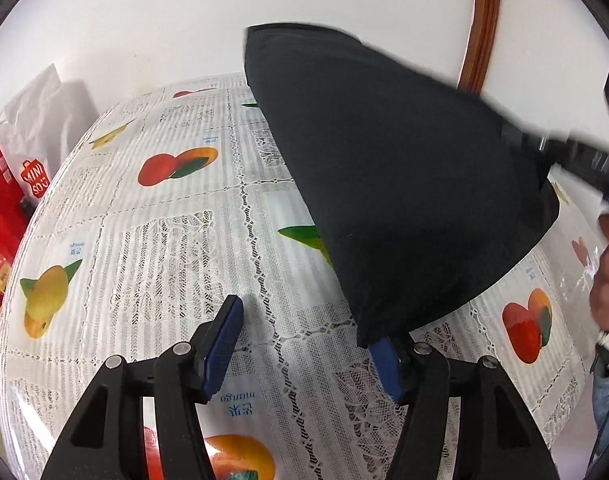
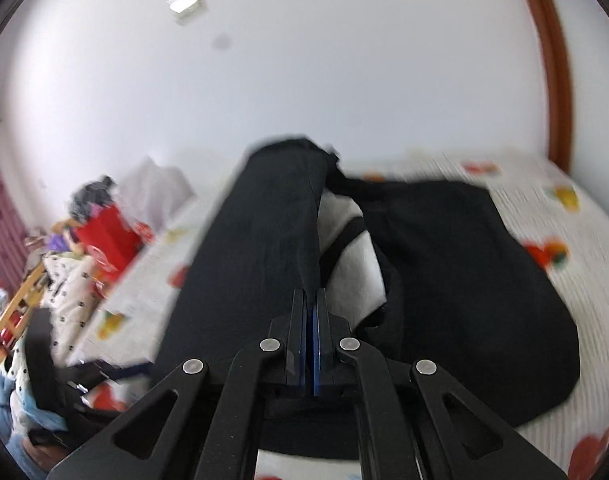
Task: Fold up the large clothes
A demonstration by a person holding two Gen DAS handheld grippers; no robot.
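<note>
Right tool [image 2: 310, 320] pinched narrow on black garment [image 1: 404, 168], lifting it off the counter [image 1: 164, 240]; cloth hangs stretched toward left tool [image 1: 308, 344], wide apart, one pad just under the hem. Garment lies right-forward of left tool. Red bag [image 1: 0, 200] far left, not obstructing.

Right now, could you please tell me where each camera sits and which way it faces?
Left wrist view: sits behind the left gripper, jaws open, facing across the fruit-print plastic tablecloth toward the white wall; a bare hand shows at right.
Right wrist view: sits behind the right gripper, jaws shut on the garment.
Shared: the lifted black fabric garment and the tablecloth.
</note>
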